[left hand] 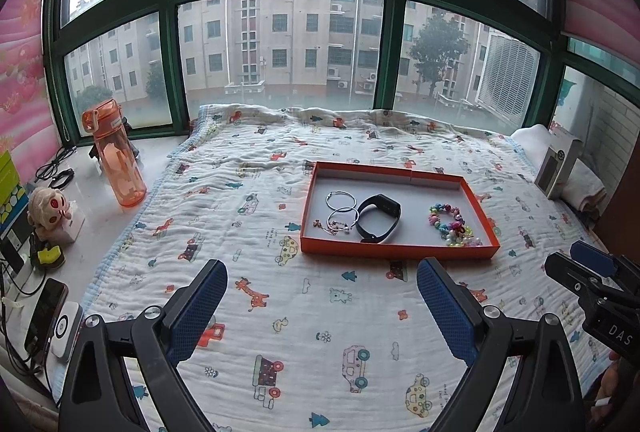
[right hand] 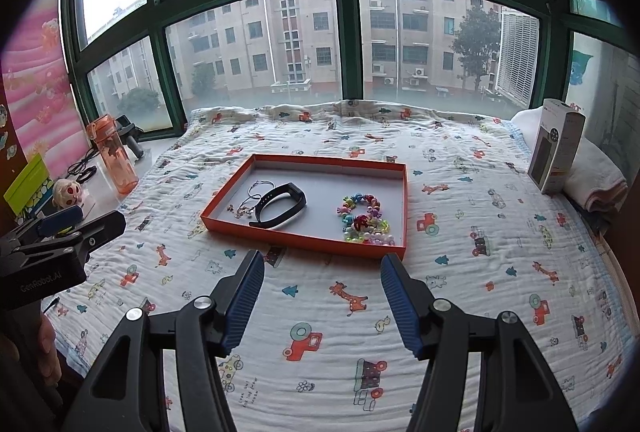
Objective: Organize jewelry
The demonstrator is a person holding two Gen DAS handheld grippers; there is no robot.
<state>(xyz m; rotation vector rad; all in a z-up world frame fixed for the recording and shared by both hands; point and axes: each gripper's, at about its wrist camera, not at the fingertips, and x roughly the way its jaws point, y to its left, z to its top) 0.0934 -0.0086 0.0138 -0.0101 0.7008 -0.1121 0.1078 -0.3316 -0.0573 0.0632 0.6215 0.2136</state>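
Presently, one orange tray lies on the printed blanket, holding two silver hoops, one black wristband, and one coloured bead heap; one orange bottle stands left, one box right; left gripper and right gripper gape empty; path unobstructed.

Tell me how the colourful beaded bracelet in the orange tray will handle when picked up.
The colourful beaded bracelet lies in loose curls in the shallow orange cardboard tray, so it probably droops from a pinch. Its glossy round beads may slip between pads. It looks light, so it might drag along when nudged.
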